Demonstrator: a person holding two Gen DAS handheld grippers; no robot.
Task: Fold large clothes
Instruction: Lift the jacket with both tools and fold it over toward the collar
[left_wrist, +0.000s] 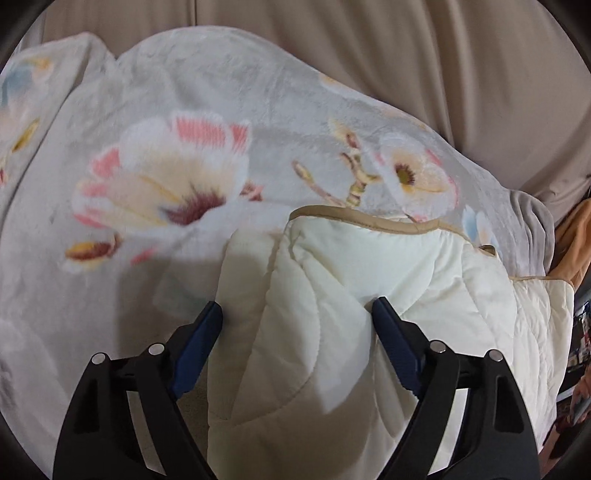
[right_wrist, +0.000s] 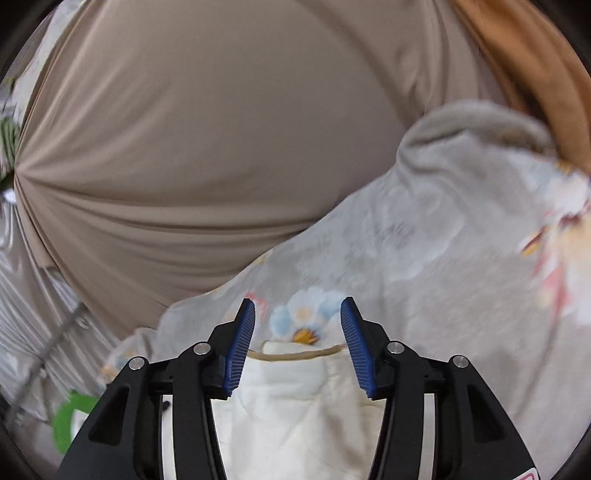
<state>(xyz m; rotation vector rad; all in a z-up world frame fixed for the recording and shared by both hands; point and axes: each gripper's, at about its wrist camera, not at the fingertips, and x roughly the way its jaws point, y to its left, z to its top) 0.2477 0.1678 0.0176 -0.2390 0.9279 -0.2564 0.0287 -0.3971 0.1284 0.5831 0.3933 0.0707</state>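
A large grey floral blanket (left_wrist: 207, 122) with a cream quilted underside (left_wrist: 332, 295) and tan piping lies spread over a beige surface. In the left wrist view my left gripper (left_wrist: 297, 314) is open, and a thick folded bulge of the cream side sits between its blue pads. In the right wrist view my right gripper (right_wrist: 297, 314) is open over the blanket's piped edge (right_wrist: 295, 355), with the cream side (right_wrist: 295, 413) below and the floral side (right_wrist: 443, 258) ahead.
A beige sheet (right_wrist: 207, 140) covers the surface beyond the blanket. An orange cloth (right_wrist: 524, 66) lies at the far right. A green and white object (right_wrist: 68, 417) and striped grey fabric (right_wrist: 33, 325) sit at the lower left.
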